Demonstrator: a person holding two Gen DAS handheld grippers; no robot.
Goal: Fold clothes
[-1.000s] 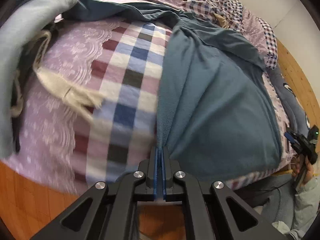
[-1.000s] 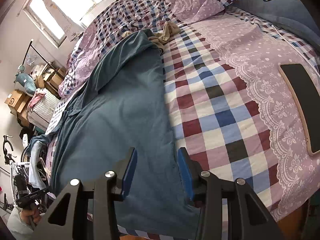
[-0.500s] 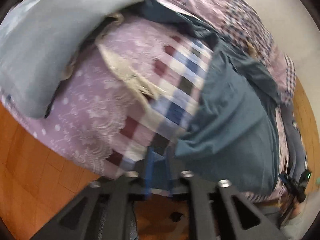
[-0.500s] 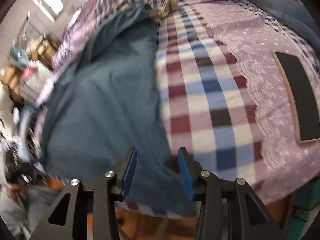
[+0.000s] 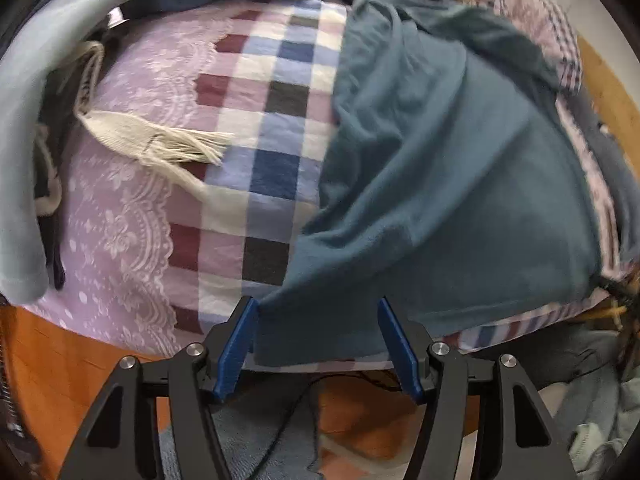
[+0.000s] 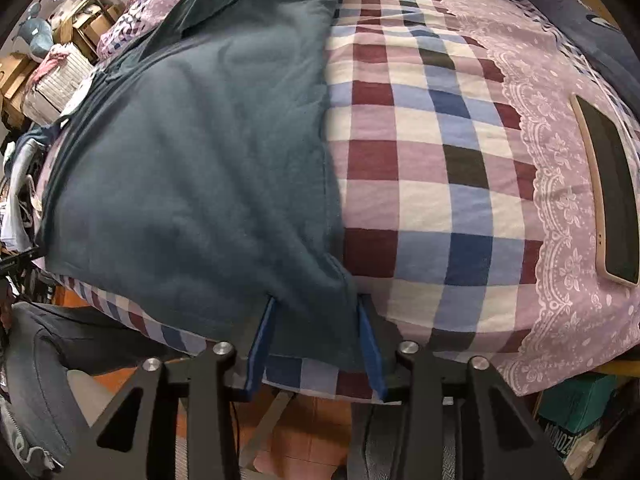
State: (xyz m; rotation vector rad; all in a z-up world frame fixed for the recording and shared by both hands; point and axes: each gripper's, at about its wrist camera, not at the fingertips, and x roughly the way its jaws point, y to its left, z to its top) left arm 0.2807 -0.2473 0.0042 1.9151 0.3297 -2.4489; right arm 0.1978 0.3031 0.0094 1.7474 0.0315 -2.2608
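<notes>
Since a second ago left gripper [image 5: 318, 342] opening off teal garment [image 5: 440, 184] hem at bed [image 6: 460, 184] foot edge, right gripper [image 6: 316, 340] closing around its corner, apparently not yet pinching; seat deeper before lifting.

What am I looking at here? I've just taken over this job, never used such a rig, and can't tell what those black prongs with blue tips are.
Those prongs are two hand-held grippers; a person carries one in each hand, and a camera on each looks along its fingers.

Left-hand view: the left gripper is opening, with the corner of a teal garment lying between its blue pads, which are not pressing on it.

Right-hand view: the right gripper is closing around the other near corner of the same garment; cloth sits between the pads, though a firm pinch is not yet clear.

The garment lies spread on a bed with a checked cover. A phone rests on the right, and a cream fringed strap on the left.
</notes>
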